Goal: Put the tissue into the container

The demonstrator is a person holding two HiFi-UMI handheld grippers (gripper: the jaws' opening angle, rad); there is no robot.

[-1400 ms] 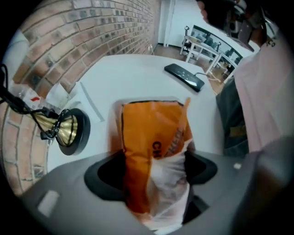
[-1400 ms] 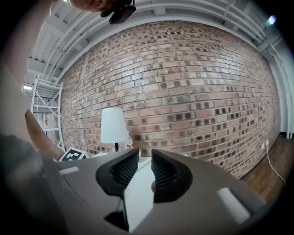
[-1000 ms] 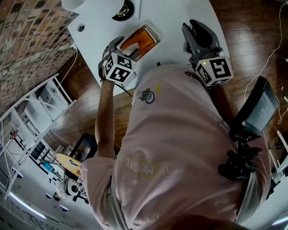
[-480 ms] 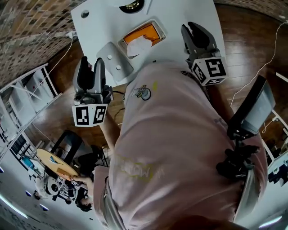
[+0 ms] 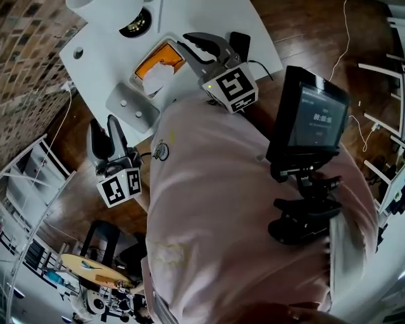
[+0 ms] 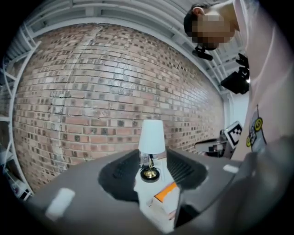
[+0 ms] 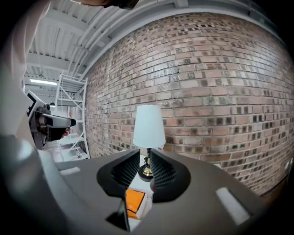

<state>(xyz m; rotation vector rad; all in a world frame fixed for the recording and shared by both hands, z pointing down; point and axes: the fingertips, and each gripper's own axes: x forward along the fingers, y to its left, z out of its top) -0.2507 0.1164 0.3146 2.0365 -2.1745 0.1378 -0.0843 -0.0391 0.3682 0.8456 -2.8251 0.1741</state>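
Tissue lay crumpled inside the orange container on the white table, with the lid beside it. Left gripper was off the table edge, jaws pressed together, empty. Right gripper was just beside the container, jaws nearly together, empty. Screen digits and shirt print were too small to read.

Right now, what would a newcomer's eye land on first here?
The orange container on the white table at the top of the head view, a white tissue inside it and a grey lid beside it. Below it, the person's pink shirt fills the middle, with a dark screen at its right. Both gripper views show a white-shaded lamp against a brick wall.
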